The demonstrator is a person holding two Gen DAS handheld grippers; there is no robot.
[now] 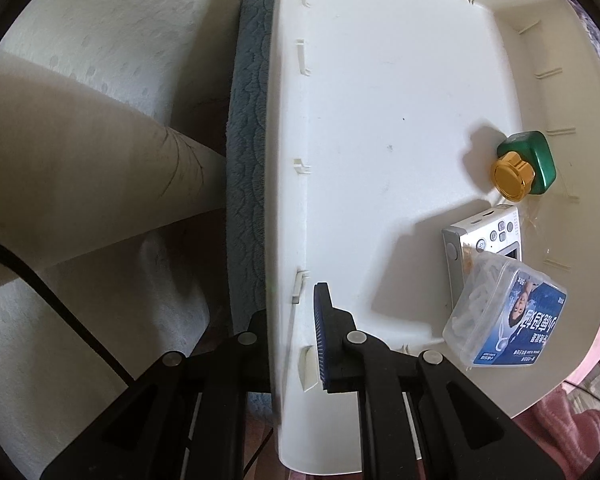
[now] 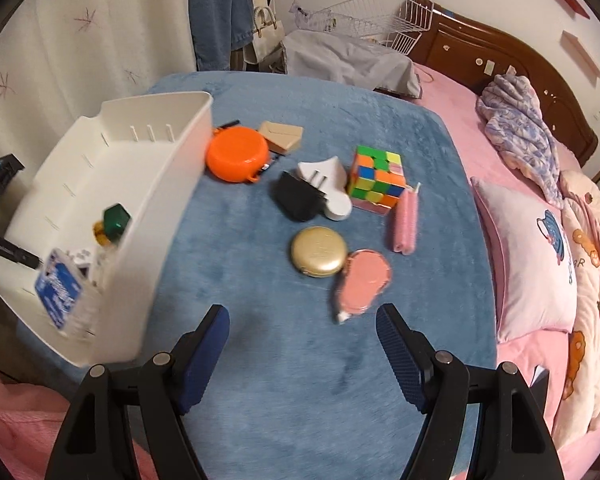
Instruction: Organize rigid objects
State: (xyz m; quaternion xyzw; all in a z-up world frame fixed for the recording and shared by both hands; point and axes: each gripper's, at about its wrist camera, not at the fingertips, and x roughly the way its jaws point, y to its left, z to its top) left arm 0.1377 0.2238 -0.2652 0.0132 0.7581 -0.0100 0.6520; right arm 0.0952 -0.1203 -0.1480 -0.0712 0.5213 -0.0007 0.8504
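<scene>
The white plastic bin (image 2: 112, 184), smooth-walled with small ribs inside, is the largest thing here; it sits tilted at the edge of the plush blue cloth (image 2: 284, 288), ahead and to the left of the right tongs (image 2: 302, 344). The left tongs (image 1: 296, 332) are clamped on its near wall, one pad inside, the other outside. Inside, far right of that grip, lie a clear floss-pick box (image 1: 504, 316), a silver camera (image 1: 484, 240) and a green bottle with a gold cap (image 1: 528, 164).

The sorting looks partly done: three items are binned, the rest wait on the cloth. The right tongs hang wide and empty. Ahead of them sit a stickerless puzzle cube (image 2: 378, 180), an orange round case (image 2: 238, 154), a black plug (image 2: 298, 196), a gold compact (image 2: 318, 252) and, nearest and just right of centre, a pink tape dispenser (image 2: 362, 284). Next should be closing on that dispenser; its rounded, glossy shell calls for a squared grip.
</scene>
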